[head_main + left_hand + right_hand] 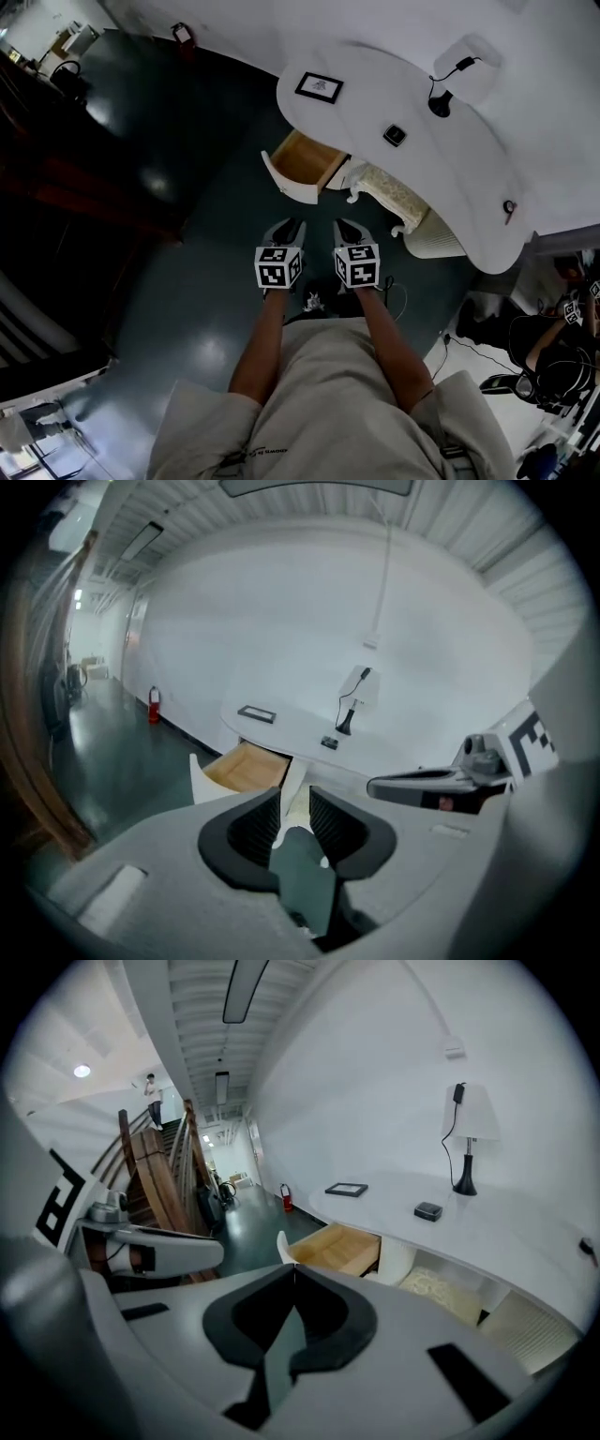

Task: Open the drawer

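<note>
The drawer (302, 159) of the white curved desk (375, 98) stands pulled out, showing a bare wooden inside behind its white front. It also appears in the left gripper view, drawer (242, 766), and in the right gripper view, drawer (339, 1248). Both grippers hang side by side in the air in front of the person, well short of the drawer and touching nothing. My left gripper (286, 228) (293, 799) is open, a narrow gap between its ribbed pads. On my right gripper (349, 228) (294, 1269) the jaws meet at the tips, with nothing held.
On the desk sit a picture frame (319, 87), a small black box (395, 135) and a lamp (450, 80). A cream cushioned seat (394, 192) is tucked under the desk. Dark green floor (187, 281) lies around; wooden stairs (159, 1185) rise left. A person (553, 347) sits far right.
</note>
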`<action>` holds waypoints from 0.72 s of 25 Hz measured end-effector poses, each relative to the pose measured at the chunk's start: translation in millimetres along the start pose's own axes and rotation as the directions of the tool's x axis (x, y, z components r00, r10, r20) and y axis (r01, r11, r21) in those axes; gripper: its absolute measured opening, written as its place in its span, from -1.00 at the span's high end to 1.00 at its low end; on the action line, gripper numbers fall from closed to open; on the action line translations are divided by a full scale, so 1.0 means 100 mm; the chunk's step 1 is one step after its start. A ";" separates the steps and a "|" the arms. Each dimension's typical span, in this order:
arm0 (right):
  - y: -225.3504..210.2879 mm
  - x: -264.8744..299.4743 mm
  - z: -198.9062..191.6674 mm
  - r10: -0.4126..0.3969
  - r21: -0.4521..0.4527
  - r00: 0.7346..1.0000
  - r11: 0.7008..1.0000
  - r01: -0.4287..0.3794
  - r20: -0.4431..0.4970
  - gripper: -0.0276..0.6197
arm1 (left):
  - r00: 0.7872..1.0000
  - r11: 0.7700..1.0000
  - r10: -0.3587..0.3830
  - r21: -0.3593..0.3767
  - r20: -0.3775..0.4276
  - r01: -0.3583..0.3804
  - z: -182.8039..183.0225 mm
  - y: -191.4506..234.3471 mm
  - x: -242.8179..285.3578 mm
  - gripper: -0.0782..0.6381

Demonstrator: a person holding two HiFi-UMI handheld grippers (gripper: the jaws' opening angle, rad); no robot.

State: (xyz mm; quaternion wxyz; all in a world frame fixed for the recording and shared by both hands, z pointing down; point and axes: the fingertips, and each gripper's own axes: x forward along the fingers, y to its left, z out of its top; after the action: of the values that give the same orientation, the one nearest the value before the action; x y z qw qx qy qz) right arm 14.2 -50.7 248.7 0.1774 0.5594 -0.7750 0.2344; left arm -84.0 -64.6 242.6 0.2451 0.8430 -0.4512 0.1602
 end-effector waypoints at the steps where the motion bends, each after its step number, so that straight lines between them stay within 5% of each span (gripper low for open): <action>1: 0.08 -0.04 0.01 0.013 0.000 1.000 1.000 -0.013 0.017 0.87 | 1.000 0.999 -0.008 -0.044 0.000 0.008 -0.02 0.01 -0.03 0.50; 3: 0.18 -0.15 0.02 0.013 0.005 0.998 1.000 -0.013 0.061 0.87 | 1.000 0.997 -0.010 -0.078 0.000 0.010 -0.04 0.05 -0.08 0.51; 7: 0.30 -0.33 -0.08 -0.021 -0.022 0.992 0.999 0.024 0.123 0.87 | 1.000 1.000 -0.002 -0.017 -0.007 0.002 -0.07 0.12 -0.18 0.53; 18: 0.30 -0.25 -0.14 -0.060 0.017 0.991 0.998 0.058 0.121 0.87 | 1.000 0.995 0.000 0.098 0.001 0.000 -0.13 0.13 -0.28 0.55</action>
State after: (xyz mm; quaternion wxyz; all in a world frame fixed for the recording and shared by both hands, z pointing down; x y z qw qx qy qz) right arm -6.8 -15.3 242.3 0.1328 0.5965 -0.7659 0.1998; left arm -110.4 -44.3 243.6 0.2033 0.8541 -0.4428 0.1818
